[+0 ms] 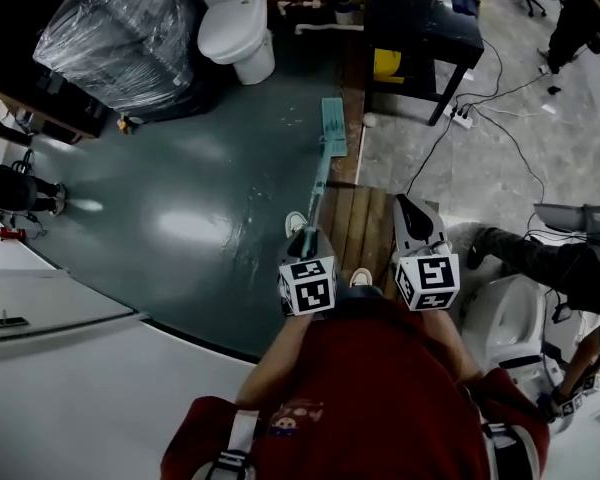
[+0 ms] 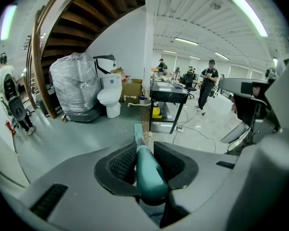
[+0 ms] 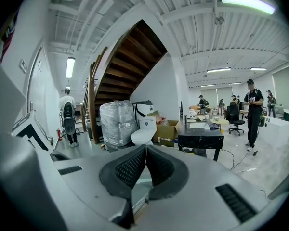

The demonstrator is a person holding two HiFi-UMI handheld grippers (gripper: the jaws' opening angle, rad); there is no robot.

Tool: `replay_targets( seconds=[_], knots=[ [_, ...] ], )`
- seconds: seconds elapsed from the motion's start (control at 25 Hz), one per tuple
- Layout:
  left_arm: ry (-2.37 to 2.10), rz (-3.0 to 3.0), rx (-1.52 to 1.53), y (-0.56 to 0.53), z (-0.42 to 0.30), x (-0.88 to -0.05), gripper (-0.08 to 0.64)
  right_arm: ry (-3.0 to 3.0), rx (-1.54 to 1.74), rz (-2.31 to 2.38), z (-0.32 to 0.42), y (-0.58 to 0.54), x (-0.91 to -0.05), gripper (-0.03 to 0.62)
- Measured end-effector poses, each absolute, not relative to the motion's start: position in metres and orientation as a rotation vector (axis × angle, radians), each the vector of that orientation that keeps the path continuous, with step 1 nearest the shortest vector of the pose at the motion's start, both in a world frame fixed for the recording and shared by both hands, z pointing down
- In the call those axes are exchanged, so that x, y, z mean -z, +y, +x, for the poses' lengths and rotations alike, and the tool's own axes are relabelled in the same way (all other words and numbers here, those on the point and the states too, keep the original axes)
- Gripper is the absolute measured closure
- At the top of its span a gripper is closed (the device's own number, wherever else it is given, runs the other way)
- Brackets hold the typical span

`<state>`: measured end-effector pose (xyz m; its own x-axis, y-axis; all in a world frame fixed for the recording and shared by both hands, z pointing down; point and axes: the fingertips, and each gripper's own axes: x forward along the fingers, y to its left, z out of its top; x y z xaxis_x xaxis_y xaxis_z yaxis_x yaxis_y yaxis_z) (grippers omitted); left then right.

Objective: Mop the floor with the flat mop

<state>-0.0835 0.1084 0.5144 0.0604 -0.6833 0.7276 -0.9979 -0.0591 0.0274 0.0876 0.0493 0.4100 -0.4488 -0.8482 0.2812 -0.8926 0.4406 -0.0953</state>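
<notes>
A flat mop with a teal head [image 1: 333, 128] lies on the dark green floor [image 1: 180, 198], its pole [image 1: 320, 180] running back toward me. My left gripper [image 1: 303, 240] is shut on the teal mop handle [image 2: 149, 172], which sits gripped between the two pads in the left gripper view. The mop head [image 2: 138, 130] shows small beyond the jaws there. My right gripper [image 1: 412, 220] hangs beside it to the right, held clear of the pole, its pads [image 3: 156, 166] closed together on nothing.
A white toilet [image 1: 235, 23] and a plastic-wrapped bundle [image 1: 115, 28] stand at the far side. A black desk [image 1: 420, 33] with cables [image 1: 460, 118] is at the right. Wooden boards [image 1: 355, 223] lie under my feet. People stand further off [image 3: 254, 110].
</notes>
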Motion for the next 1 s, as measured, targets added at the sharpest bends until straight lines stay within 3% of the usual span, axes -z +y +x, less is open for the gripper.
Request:
replay_targets(
  seconds=[1.0],
  knots=[
    [-1.604, 1.892, -0.756, 0.121, -0.043, -0.507, 0.430, -2.490, -0.375, 1.524, 0.081, 0.055, -0.425, 0.572]
  ],
)
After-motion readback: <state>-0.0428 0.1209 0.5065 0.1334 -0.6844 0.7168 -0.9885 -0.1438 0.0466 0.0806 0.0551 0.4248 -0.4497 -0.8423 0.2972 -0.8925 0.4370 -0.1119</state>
